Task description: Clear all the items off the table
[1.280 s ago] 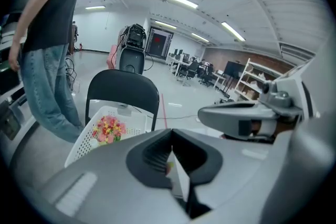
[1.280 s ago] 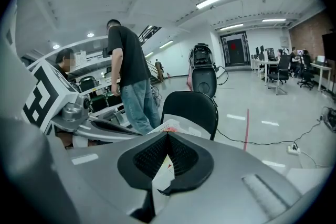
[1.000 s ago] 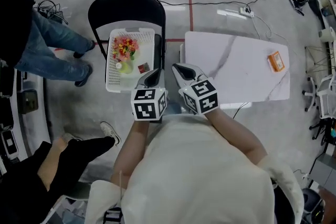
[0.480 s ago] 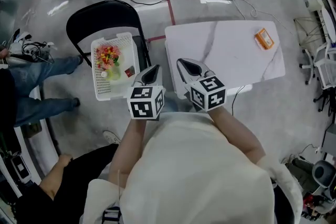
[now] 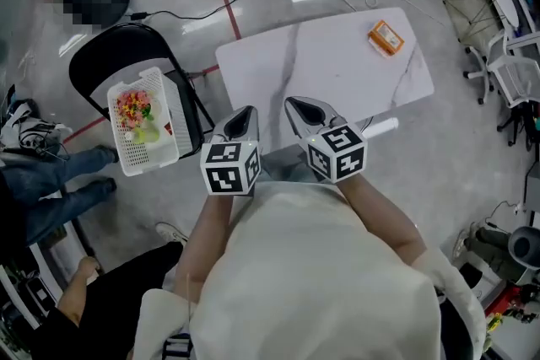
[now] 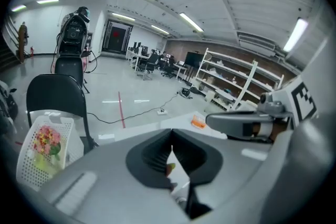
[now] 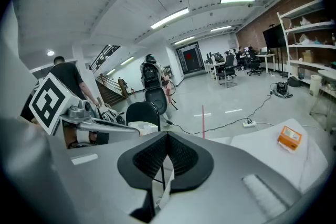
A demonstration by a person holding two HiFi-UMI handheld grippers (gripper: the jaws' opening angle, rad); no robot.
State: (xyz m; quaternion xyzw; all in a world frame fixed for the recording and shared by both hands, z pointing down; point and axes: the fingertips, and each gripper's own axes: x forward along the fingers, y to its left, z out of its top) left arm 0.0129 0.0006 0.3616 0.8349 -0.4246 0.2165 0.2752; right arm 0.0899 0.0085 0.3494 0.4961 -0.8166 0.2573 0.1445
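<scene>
Hovering over the near edge of the bench (image 5: 329, 72), the left gripper (image 6: 170, 148) is pinched closed on nothing, and the right gripper (image 7: 167, 136) is closed and empty too. The orange box (image 5: 386, 38) lies flat near the bench's far right corner, just inside the far edge, its long axis roughly along the short right edge. Bare marble from box to grippers — open run. A white basket (image 5: 126, 156) holding flowers (image 5: 132, 105) sits on a black folding chair (image 5: 93, 63) — left of the bench.
</scene>
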